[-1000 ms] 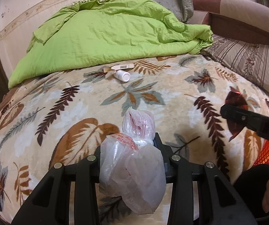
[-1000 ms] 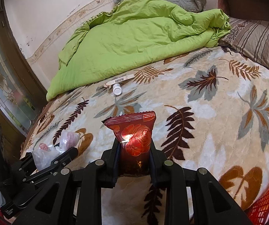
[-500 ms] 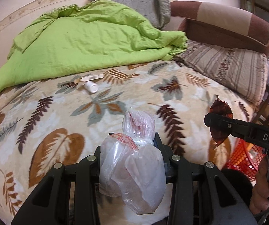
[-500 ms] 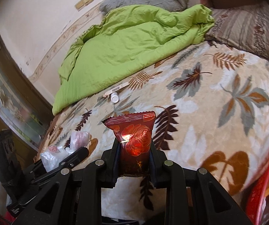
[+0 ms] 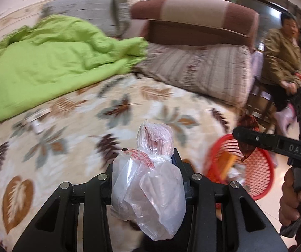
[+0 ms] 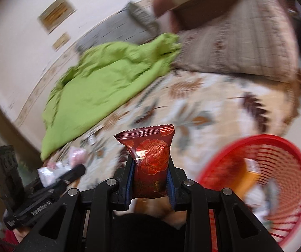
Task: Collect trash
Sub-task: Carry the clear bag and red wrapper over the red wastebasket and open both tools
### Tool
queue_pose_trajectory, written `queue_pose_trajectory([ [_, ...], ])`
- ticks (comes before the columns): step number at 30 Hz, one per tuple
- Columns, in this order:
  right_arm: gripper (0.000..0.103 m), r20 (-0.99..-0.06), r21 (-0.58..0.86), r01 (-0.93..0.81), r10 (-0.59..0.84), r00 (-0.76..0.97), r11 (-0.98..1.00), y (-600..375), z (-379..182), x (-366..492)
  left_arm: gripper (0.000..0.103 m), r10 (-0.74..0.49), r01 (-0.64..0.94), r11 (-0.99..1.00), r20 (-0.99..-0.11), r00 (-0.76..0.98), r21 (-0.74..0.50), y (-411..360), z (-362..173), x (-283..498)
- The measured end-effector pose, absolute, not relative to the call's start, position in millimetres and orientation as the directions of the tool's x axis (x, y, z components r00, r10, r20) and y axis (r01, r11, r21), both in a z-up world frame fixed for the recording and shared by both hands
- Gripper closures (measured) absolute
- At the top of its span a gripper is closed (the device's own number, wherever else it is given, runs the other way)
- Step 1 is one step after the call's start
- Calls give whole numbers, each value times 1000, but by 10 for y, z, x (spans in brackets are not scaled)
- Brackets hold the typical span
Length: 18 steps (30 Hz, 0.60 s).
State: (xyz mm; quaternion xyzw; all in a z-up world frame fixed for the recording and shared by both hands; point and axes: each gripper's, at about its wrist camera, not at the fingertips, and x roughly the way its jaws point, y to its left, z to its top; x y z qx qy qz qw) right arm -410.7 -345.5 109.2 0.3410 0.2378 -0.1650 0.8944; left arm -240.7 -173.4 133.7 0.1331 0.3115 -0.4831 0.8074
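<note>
Black plastic fingers (image 5: 182, 163), silver screws, white "DAS" lettering, blue pads (image 6: 130, 176).

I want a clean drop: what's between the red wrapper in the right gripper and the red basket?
Nothing solid, as far as the blur shows. In the right wrist view, only bedspread shows between the red wrapper and the red basket rim.

Both wrist views looked forward along their fingers, low over the bed (image 5: 129, 96), toward pillows at 12 o'clock. Shared: green quilt (image 6: 100, 88), red basket (image 5: 255, 168) at 3 o'clock. Each caught the other gripper.
</note>
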Motion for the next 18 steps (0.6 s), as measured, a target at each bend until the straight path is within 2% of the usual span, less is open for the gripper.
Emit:
queue_pose_trajectory([
  [7, 73, -580, 520, 591, -252, 774, 617, -3851, 966, -4800, 66, -744, 929, 336, -649, 161, -154, -2382, 1421, -2826],
  [14, 70, -612, 527, 649, -285, 738, 548, -4076, 809, -5031, 64, -728, 962, 210, -685, 36, -173, -2917, 1263, -3311],
  [15, 66, -621, 523, 661, -291, 728, 538, -4106, 789, -5042, 56, -724, 965, 200, -689, 28, -171, -2976, 1237, -3352],
  [16, 52, -626, 522, 670, -297, 721, 528, -4130, 775, -5052, 49, -719, 967, 195, -695, 26, -165, -3019, 1212, -3383],
  [17, 42, -629, 520, 680, -307, 714, 517, -4154, 769, -5078, 32, -714, 967, 199, -699, 31, -160, -3041, 1204, -3395],
  [18, 41, -628, 518, 685, -315, 711, 513, -4174, 773, -5099, 28, -715, 964, 209, -698, 37, -162, -3041, 1200, -3386],
])
